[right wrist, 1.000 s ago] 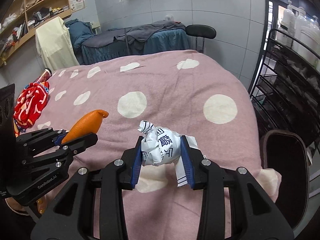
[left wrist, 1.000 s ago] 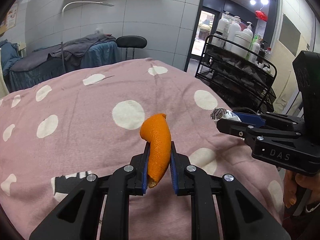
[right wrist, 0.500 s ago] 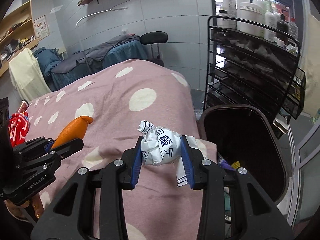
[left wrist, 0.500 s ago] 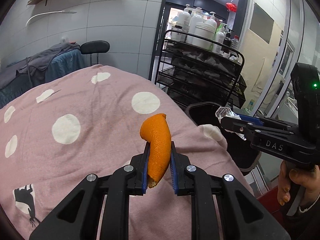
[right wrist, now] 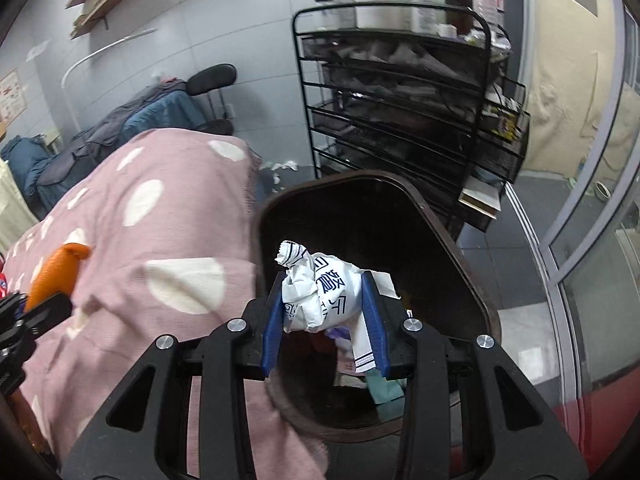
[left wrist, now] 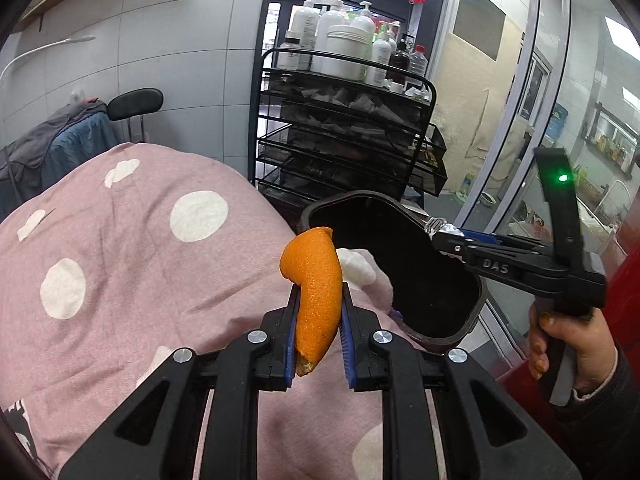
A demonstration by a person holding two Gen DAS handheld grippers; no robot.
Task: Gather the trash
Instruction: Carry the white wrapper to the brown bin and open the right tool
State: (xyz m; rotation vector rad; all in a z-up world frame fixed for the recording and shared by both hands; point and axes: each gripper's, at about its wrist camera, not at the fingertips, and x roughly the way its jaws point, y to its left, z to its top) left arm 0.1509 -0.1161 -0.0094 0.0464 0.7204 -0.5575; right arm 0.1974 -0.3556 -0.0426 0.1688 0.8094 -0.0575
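My left gripper (left wrist: 317, 300) is shut on an orange peel (left wrist: 316, 288) and holds it above the right edge of the pink polka-dot bed (left wrist: 120, 264). My right gripper (right wrist: 322, 300) is shut on a crumpled white wrapper with blue print (right wrist: 320, 292) and holds it over the open mouth of the dark trash bin (right wrist: 448, 240). The bin holds some trash at its bottom. In the left wrist view the right gripper (left wrist: 440, 234) reaches over the bin (left wrist: 436, 300). The peel also shows at the left of the right wrist view (right wrist: 56, 272).
A black wire rack (left wrist: 344, 148) with bottles on top stands just behind the bin. A glass door (right wrist: 592, 216) is to the right. A second bed with grey and blue covers (right wrist: 120, 128) and a black stool (left wrist: 134, 102) stand at the back.
Both grippers have swung right from over the bed toward the bin. The right gripper with the wrapper now hangs over the bin's opening. Both grips are unchanged.
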